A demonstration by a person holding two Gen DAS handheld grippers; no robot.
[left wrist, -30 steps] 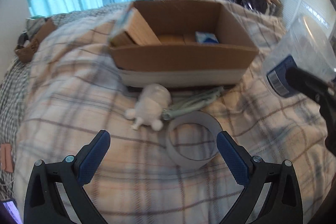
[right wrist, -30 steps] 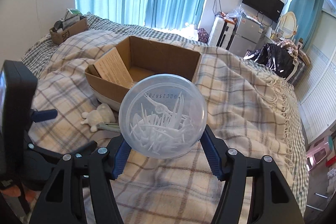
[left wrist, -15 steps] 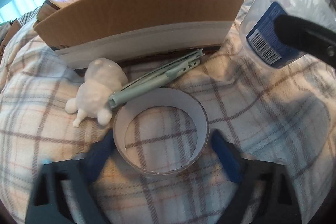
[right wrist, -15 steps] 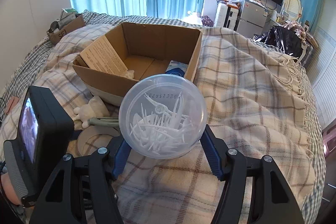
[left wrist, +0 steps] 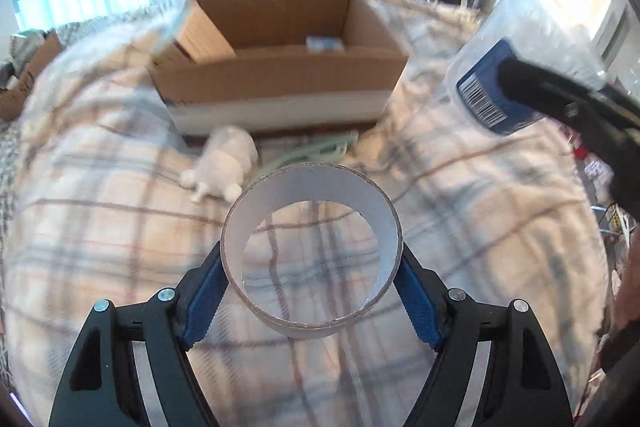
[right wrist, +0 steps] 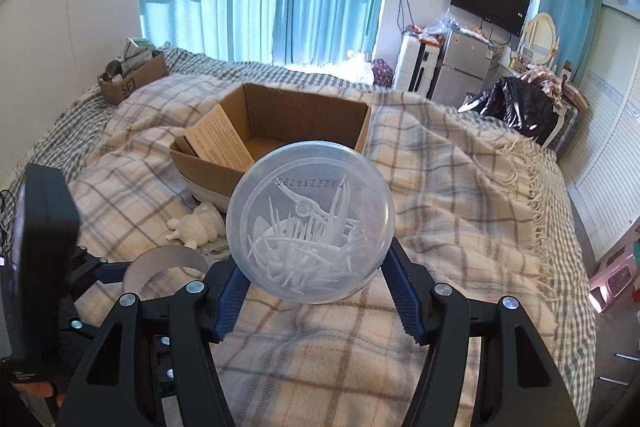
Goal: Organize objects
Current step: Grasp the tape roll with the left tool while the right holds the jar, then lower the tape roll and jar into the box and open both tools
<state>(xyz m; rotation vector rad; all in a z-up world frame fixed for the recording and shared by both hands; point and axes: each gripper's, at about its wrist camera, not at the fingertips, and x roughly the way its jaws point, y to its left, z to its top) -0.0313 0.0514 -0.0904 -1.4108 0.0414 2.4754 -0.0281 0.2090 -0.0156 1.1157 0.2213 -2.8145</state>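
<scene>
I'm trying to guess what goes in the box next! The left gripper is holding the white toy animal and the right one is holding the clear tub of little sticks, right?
Not quite. The left gripper is holding the tape roll, as the left wrist view shows; the white toy animal lies on the blanket. The right gripper does hold the clear tub.
</scene>
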